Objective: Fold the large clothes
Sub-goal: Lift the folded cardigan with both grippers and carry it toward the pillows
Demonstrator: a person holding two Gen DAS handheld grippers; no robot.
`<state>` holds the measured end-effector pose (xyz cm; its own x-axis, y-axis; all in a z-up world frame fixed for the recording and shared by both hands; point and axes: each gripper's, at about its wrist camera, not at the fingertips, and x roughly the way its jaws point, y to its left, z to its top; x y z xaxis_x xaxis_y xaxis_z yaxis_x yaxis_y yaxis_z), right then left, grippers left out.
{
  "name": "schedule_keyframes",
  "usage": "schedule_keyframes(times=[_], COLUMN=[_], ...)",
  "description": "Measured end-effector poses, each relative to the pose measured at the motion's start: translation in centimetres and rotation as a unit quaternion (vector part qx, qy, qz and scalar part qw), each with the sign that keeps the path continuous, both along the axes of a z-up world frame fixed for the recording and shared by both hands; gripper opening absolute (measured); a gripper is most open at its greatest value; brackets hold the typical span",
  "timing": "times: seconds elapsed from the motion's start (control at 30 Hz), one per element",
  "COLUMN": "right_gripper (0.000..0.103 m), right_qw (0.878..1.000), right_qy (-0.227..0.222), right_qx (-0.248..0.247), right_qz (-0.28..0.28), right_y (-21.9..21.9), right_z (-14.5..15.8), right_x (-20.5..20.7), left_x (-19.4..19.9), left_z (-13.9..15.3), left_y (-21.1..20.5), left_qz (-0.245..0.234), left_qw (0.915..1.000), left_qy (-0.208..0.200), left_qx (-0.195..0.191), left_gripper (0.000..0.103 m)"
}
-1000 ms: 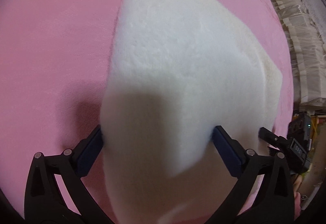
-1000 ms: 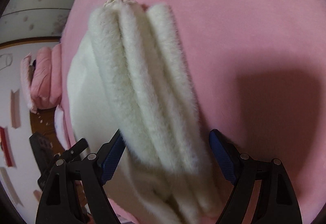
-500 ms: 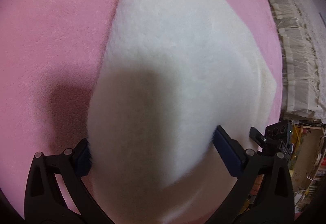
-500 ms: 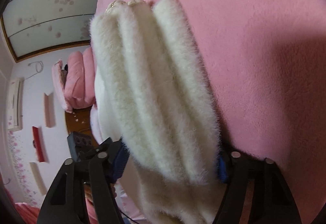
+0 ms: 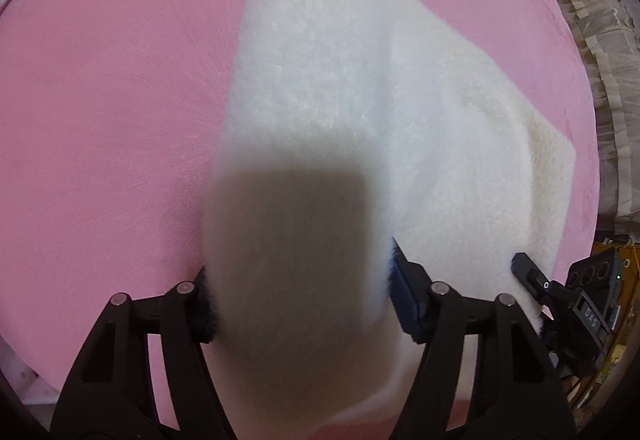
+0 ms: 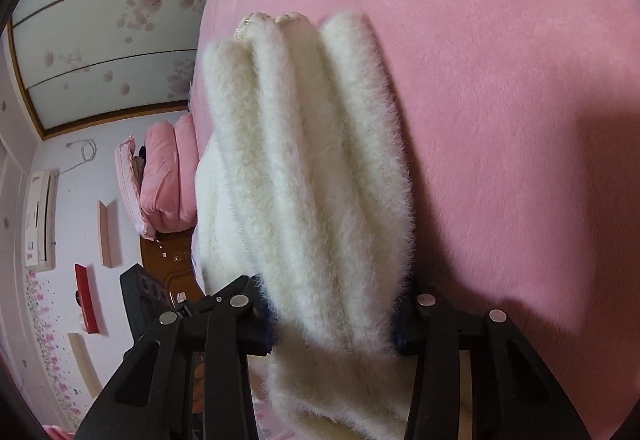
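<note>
Pink bed (image 5: 104,120) beneath everything. White fluffy garment (image 5: 360,100) folded in layers, lying on bed, near edge lifted. Left gripper (image 5: 298,304) fingers clenched on garment's near end. Right gripper (image 6: 332,316) fingers clamped across stacked fold edges (image 6: 312,168).

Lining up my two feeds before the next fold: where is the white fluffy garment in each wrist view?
Left wrist: white fluffy garment fills the centre as a broad face, pinched in the left claw.
Right wrist: seen edge-on at centre as stacked folds, pinched in the right claw.
Shared landmark: the pink blanket under it.
</note>
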<state>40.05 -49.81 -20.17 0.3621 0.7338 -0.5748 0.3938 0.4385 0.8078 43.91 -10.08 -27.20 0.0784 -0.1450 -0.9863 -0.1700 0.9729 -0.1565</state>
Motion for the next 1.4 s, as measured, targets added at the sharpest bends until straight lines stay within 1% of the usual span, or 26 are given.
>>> schedule_keyframes(times=[0.1, 0.23, 0.3, 0.47, 0.57, 0.63, 0.73, 0.83, 0.87, 0.9, 0.97, 1.03, 1.07, 1.1, 1.17, 1.3, 1.37, 1.4], right_gripper=[0.039, 0.038, 0.038, 0.038, 0.037, 0.037, 0.037, 0.037, 0.037, 0.037, 0.037, 0.037, 0.037, 0.037, 0.037, 0.037, 0.037, 0.037], right_qw=[1.0, 0.998, 0.997, 0.994, 0.992, 0.991, 0.989, 0.986, 0.986, 0.985, 0.985, 0.985, 0.984, 0.984, 0.983, 0.98, 0.979, 0.979], right_qy=[-0.01, -0.021, -0.033, -0.047, -0.058, -0.065, -0.075, -0.084, -0.086, -0.088, -0.091, -0.095, -0.097, -0.099, -0.105, -0.122, -0.127, -0.131], right_qx=[-0.016, -0.047, -0.063, -0.077, -0.09, -0.098, -0.115, -0.132, -0.134, -0.136, -0.138, -0.14, -0.14, -0.14, -0.14, -0.146, -0.145, -0.14], right_qz=[0.011, 0.03, 0.042, 0.056, 0.059, 0.06, 0.061, 0.059, 0.056, 0.053, 0.05, 0.047, 0.047, 0.047, 0.049, 0.056, 0.06, 0.064], right_y=[0.7, 0.9, 0.9, 1.1, 1.4, 1.2, 1.3, 1.8, 2.0, 2.3, 3.5, 5.6, 6.8, 8.2, 11.3, 20.1, 24.4, 27.3], right_z=[1.3, 3.4, 4.8, 7.3, 9.1, 9.4, 10.0, 10.3, 10.3, 10.0, 10.8, 11.5, 11.8, 12.2, 12.8, 13.7, 13.8, 14.0], right_x=[-0.5, -2.0, -3.2, -5.6, -6.9, -7.1, -7.3, -7.7, -7.7, -7.4, -7.8, -8.2, -8.4, -8.7, -9.2, -10.3, -10.1, -10.1], left_x=[-0.7, -1.9, -2.8, -5.0, -6.0, -7.9, -9.2, -10.6, -11.7, -12.0, -12.9, -13.4, -14.4, -15.9, -16.8, -18.9, -19.9, -19.8], left_z=[1.0, 1.6, 2.3, 4.7, 6.0, 6.4, 7.5, 8.6, 8.9, 9.3, 10.6, 11.7, 12.0, 11.7, 12.3, 13.8, 14.8, 14.9], left_y=[-0.8, -1.1, -1.4, -2.9, -3.5, -3.8, -4.1, -3.1, -3.0, -2.6, -0.7, 1.5, 3.1, 4.1, 7.3, 14.2, 18.5, 21.6], left_qz=[0.002, 0.016, 0.017, 0.004, -0.007, -0.011, -0.02, -0.026, -0.027, -0.029, -0.034, -0.037, -0.039, -0.038, -0.037, -0.032, -0.024, -0.021], left_qw=[0.9998, 0.9988, 0.9987, 0.9992, 0.9995, 0.9995, 0.9993, 0.9989, 0.9987, 0.9987, 0.9983, 0.998, 0.9977, 0.9976, 0.9973, 0.9972, 0.9977, 0.9978], left_qy=[0.016, 0.044, 0.047, 0.039, 0.028, 0.022, 0.012, 0.0, -0.003, -0.006, -0.016, -0.025, -0.03, -0.034, -0.041, -0.056, -0.059, -0.06], left_qx=[0.007, -0.011, -0.013, -0.008, -0.014, -0.02, -0.03, -0.04, -0.042, -0.042, -0.044, -0.045, -0.047, -0.048, -0.047, -0.037, -0.025, -0.02], left_gripper=[0.061, 0.059, 0.059, 0.058, 0.057, 0.057, 0.057, 0.057, 0.057, 0.057, 0.057, 0.057, 0.057, 0.057, 0.057, 0.056, 0.056, 0.056])
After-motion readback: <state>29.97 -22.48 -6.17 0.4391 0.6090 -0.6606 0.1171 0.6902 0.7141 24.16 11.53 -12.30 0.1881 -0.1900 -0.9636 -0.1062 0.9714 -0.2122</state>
